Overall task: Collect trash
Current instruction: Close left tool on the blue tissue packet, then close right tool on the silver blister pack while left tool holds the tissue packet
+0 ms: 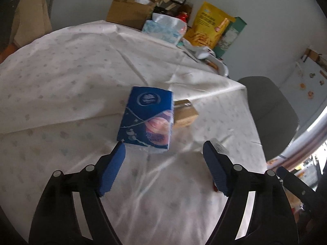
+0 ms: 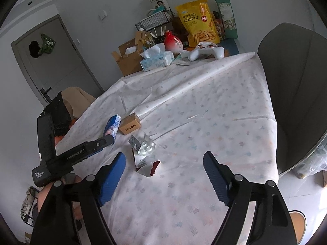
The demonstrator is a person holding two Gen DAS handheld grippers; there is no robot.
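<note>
The left tool, jaws spread and empty, is nearing the blue pack; centring it between the fingers before clamping should avoid nudging the brown box, while the right tool is hovering released over the bench.

Blue tissue pack: printed wrapper, standing tilted on the table. Small brown cardboard box: closed, lying flat, touching the pack at its 3 o'clock. Empty blister pack: silver, crumpled, near the box at 5 o'clock. Torn red-and-white wrapper: flat, just beside the blister at 6 o'clock.
</note>
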